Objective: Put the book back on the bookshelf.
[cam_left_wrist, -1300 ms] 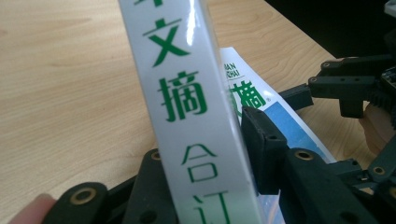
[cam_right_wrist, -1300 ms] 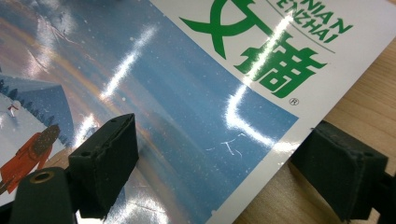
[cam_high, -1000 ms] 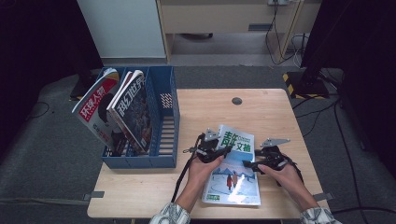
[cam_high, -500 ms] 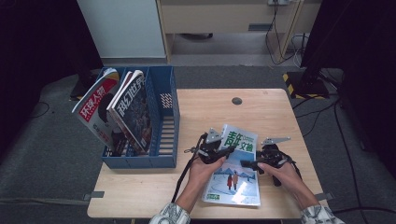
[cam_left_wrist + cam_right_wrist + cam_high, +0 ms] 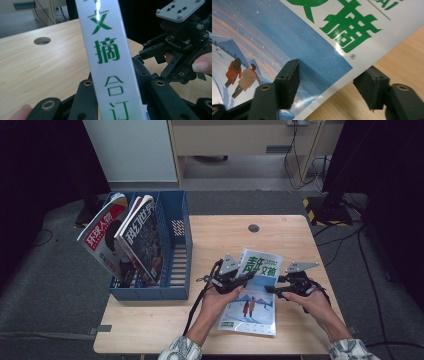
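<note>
Your rig: two black handheld grippers, patterned sleeves

Your left gripper (image 5: 235,279) and right gripper (image 5: 280,289) are both black linkage frames, each topped by a grey three-cornered plate; seen close in the left gripper view, the right gripper's plate carries dark screw holes and pale studs. The jaws are matt black blocks on flat arms, pinned with brass-coloured ringed rivets. A black cable (image 5: 196,306) trails down from the left gripper along your forearm. Your sleeves (image 5: 181,351) are pale with a dark, busy print, ending at the wrist. A pale-polished fingernail shows in the left gripper view.
</note>
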A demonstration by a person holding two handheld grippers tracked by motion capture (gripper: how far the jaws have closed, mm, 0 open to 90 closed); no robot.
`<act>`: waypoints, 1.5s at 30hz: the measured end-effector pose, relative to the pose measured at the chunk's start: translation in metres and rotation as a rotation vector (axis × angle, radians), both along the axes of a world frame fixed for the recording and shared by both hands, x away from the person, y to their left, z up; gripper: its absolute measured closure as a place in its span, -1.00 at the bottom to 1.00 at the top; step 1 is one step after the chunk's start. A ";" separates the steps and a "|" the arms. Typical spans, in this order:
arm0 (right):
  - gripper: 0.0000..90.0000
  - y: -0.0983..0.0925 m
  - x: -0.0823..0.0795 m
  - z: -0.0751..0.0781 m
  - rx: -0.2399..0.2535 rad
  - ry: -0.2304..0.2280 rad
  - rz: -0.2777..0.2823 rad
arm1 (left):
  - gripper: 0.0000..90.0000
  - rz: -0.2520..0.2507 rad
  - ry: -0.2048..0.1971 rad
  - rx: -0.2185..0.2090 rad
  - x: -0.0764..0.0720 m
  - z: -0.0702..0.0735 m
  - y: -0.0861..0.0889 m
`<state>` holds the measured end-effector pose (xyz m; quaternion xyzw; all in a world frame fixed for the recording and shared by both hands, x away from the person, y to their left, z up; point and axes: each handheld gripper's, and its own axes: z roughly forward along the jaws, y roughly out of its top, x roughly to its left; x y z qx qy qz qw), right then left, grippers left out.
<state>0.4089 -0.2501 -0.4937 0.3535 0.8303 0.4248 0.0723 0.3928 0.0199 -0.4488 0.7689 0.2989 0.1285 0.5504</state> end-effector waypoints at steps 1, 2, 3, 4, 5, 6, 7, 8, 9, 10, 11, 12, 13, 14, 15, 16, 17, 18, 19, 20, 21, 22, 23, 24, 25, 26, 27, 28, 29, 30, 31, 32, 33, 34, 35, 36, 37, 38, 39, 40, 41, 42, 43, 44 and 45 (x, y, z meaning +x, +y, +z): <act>-0.10 0.000 -0.001 0.004 -0.010 -0.014 -0.010 | 0.55 0.002 -0.006 -0.005 0.000 0.000 0.001; -0.07 0.000 0.000 0.006 -0.020 -0.033 -0.011 | 0.56 0.002 -0.008 -0.010 0.001 0.001 0.002; -0.05 0.001 0.000 0.008 -0.025 -0.043 -0.015 | 0.56 0.003 -0.013 -0.021 0.002 0.001 0.003; -0.01 0.001 -0.001 0.011 -0.036 -0.059 -0.018 | 0.56 0.005 -0.016 -0.022 0.002 0.002 0.004; 0.02 0.002 -0.001 0.012 -0.037 -0.066 -0.023 | 0.56 0.005 -0.021 -0.027 0.002 0.002 0.005; 0.06 0.002 -0.001 0.014 -0.040 -0.073 -0.027 | 0.56 0.006 -0.026 -0.029 0.002 0.002 0.005; 0.12 0.001 -0.001 0.015 -0.042 -0.081 -0.029 | 0.56 0.009 -0.030 -0.030 0.002 0.002 0.006; 0.16 0.001 -0.001 0.017 -0.041 -0.088 -0.037 | 0.56 0.008 -0.034 -0.034 0.003 0.003 0.006; 0.20 0.000 -0.002 0.018 -0.040 -0.091 -0.042 | 0.56 0.008 -0.040 -0.039 0.003 0.004 0.007; 0.25 0.000 -0.002 0.020 -0.037 -0.095 -0.049 | 0.56 0.006 -0.044 -0.040 0.003 0.004 0.007; 0.31 -0.001 -0.003 0.022 -0.036 -0.102 -0.054 | 0.56 0.004 -0.048 -0.043 0.003 0.005 0.007; 0.34 -0.002 -0.003 0.023 -0.033 -0.101 -0.057 | 0.57 0.002 -0.051 -0.042 0.003 0.006 0.007; 0.36 -0.003 -0.003 0.024 -0.031 -0.104 -0.059 | 0.57 0.002 -0.053 -0.042 0.003 0.007 0.006; 0.38 -0.003 -0.003 0.025 -0.033 -0.107 -0.060 | 0.57 0.000 -0.052 -0.040 0.003 0.008 0.006; 0.39 -0.004 -0.003 0.026 -0.035 -0.112 -0.062 | 0.57 -0.002 -0.053 -0.038 0.003 0.009 0.006; 0.40 -0.004 -0.003 0.027 -0.034 -0.113 -0.065 | 0.57 -0.002 -0.052 -0.037 0.003 0.010 0.005; 0.40 -0.004 -0.003 0.028 -0.034 -0.114 -0.067 | 0.58 -0.005 -0.050 -0.035 0.004 0.011 0.005; 0.41 -0.004 -0.002 0.029 -0.038 -0.118 -0.066 | 0.58 -0.006 -0.049 -0.033 0.004 0.011 0.005; 0.41 -0.004 -0.002 0.029 -0.039 -0.120 -0.068 | 0.58 -0.006 -0.047 -0.033 0.004 0.011 0.005; 0.42 -0.004 -0.002 0.029 -0.040 -0.120 -0.067 | 0.59 -0.005 -0.044 -0.035 0.005 0.012 0.005; 0.42 -0.004 -0.002 0.030 -0.042 -0.123 -0.068 | 0.59 -0.004 -0.041 -0.037 0.005 0.012 0.005; 0.42 -0.004 -0.002 0.030 -0.044 -0.124 -0.068 | 0.59 -0.003 -0.037 -0.033 0.005 0.012 0.006; 0.42 -0.004 -0.003 0.030 -0.045 -0.123 -0.070 | 0.59 -0.003 -0.033 -0.035 0.006 0.012 0.006; 0.42 -0.004 -0.002 0.031 -0.046 -0.124 -0.069 | 0.59 -0.004 -0.032 -0.037 0.006 0.012 0.006; 0.42 -0.004 -0.003 0.031 -0.047 -0.125 -0.070 | 0.60 -0.004 -0.033 -0.038 0.006 0.013 0.006; 0.43 -0.004 -0.002 0.032 -0.048 -0.130 -0.072 | 0.60 -0.004 -0.034 -0.044 0.007 0.013 0.006; 0.43 -0.003 -0.002 0.033 -0.050 -0.134 -0.074 | 0.60 -0.004 -0.036 -0.049 0.007 0.013 0.007; 0.43 -0.003 -0.002 0.034 -0.051 -0.139 -0.076 | 0.60 -0.001 -0.035 -0.055 0.007 0.013 0.007; 0.43 -0.003 -0.002 0.036 -0.056 -0.142 -0.075 | 0.61 0.001 -0.036 -0.060 0.008 0.014 0.008; 0.43 -0.003 -0.002 0.037 -0.061 -0.150 -0.076 | 0.61 0.004 -0.037 -0.065 0.008 0.014 0.008; 0.43 -0.002 -0.002 0.039 -0.064 -0.152 -0.078 | 0.61 0.005 -0.039 -0.067 0.008 0.014 0.009; 0.43 -0.002 -0.001 0.041 -0.071 -0.156 -0.076 | 0.61 0.010 -0.040 -0.071 0.008 0.015 0.009; 0.43 -0.001 -0.001 0.043 -0.075 -0.162 -0.074 | 0.61 0.011 -0.041 -0.076 0.008 0.015 0.010; 0.44 0.000 -0.001 0.045 -0.079 -0.169 -0.075 | 0.61 0.013 -0.043 -0.081 0.008 0.016 0.011; 0.44 0.000 -0.001 0.046 -0.082 -0.174 -0.076 | 0.62 0.015 -0.045 -0.082 0.008 0.016 0.012; 0.45 0.001 0.000 0.048 -0.082 -0.181 -0.077 | 0.62 0.017 -0.046 -0.086 0.008 0.016 0.012; 0.45 0.001 0.000 0.049 -0.082 -0.184 -0.076 | 0.62 0.018 -0.047 -0.091 0.008 0.017 0.013; 0.46 0.001 0.000 0.050 -0.082 -0.188 -0.075 | 0.62 0.019 -0.050 -0.091 0.008 0.017 0.013; 0.46 0.001 0.000 0.051 -0.080 -0.190 -0.077 | 0.62 0.021 -0.050 -0.091 0.008 0.017 0.014; 0.46 0.001 0.000 0.052 -0.079 -0.192 -0.077 | 0.62 0.022 -0.051 -0.090 0.008 0.017 0.014; 0.46 0.002 0.000 0.052 -0.080 -0.193 -0.078 | 0.62 0.023 -0.052 -0.090 0.009 0.017 0.014; 0.47 0.002 0.000 0.053 -0.082 -0.195 -0.080 | 0.62 0.024 -0.052 -0.089 0.009 0.017 0.015; 0.47 0.002 0.000 0.053 -0.082 -0.198 -0.080 | 0.62 0.026 -0.051 -0.093 0.009 0.017 0.015; 0.47 0.003 0.001 0.054 -0.080 -0.200 -0.083 | 0.62 0.028 -0.052 -0.095 0.009 0.017 0.016; 0.47 0.003 0.001 0.055 -0.080 -0.203 -0.086 | 0.62 0.032 -0.052 -0.094 0.010 0.018 0.016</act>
